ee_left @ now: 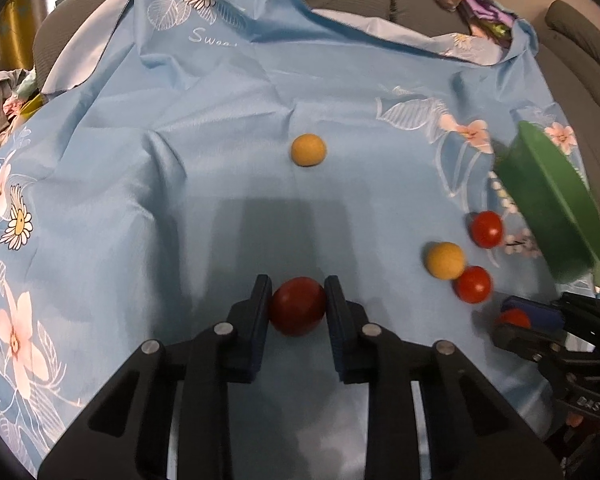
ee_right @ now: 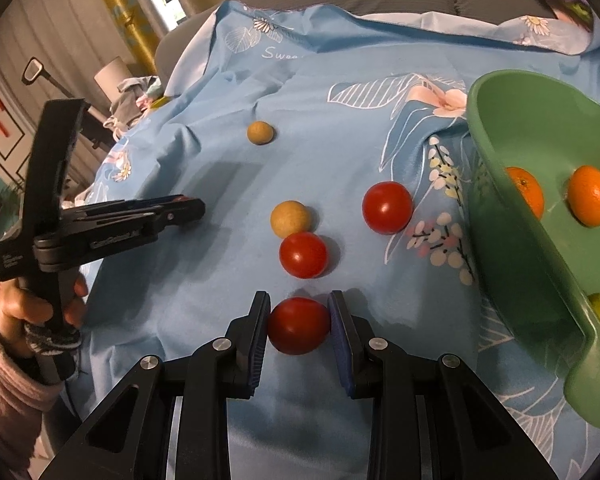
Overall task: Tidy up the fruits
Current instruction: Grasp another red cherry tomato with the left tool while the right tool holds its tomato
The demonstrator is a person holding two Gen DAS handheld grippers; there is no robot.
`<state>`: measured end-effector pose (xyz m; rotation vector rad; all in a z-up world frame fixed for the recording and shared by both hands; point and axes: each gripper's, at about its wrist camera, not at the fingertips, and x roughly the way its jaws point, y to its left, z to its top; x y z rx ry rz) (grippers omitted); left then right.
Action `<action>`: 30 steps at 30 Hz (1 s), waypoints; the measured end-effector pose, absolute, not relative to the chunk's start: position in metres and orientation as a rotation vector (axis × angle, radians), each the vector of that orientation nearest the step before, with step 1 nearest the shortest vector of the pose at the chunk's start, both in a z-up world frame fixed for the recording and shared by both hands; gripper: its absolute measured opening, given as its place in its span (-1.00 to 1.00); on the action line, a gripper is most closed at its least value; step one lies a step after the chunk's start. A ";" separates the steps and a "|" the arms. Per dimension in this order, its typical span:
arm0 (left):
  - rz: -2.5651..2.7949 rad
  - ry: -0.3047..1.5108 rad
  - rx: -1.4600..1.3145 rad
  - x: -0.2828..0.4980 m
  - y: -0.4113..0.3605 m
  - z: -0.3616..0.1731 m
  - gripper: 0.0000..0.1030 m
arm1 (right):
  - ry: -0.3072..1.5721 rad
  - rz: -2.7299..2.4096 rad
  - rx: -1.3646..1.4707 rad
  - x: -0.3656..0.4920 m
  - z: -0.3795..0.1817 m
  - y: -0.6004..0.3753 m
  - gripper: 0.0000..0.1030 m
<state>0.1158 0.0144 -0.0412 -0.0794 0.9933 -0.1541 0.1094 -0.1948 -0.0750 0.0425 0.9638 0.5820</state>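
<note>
Red tomato (ee_left: 298,306) pinched between left gripper (ee_left: 298,300) pads, another tomato (ee_right: 299,325) pinched in right gripper (ee_right: 299,312)

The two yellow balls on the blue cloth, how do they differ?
The far yellow ball lies alone, with bare cloth around it; the near yellow ball lies against a red tomato. The near one lies closer to the green bowl than the far one. Both are round, matte and loose on the cloth, gripped by nothing.
</note>
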 end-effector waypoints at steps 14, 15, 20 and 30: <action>-0.223 0.953 -0.121 0.061 0.000 -0.007 -0.48 | 0.908 0.572 0.031 0.086 -0.049 -0.200 -0.38; -0.225 0.952 -0.125 0.058 -0.001 -0.006 -0.48 | 0.902 0.572 0.032 0.084 -0.047 -0.201 -0.38; -0.231 0.942 -0.128 0.044 -0.003 0.002 -0.48 | 0.876 0.569 0.041 0.075 -0.038 -0.206 -0.38; -0.254 0.901 -0.112 0.024 -0.019 0.024 -0.48 | 0.824 0.557 0.066 0.056 -0.022 -0.223 -0.38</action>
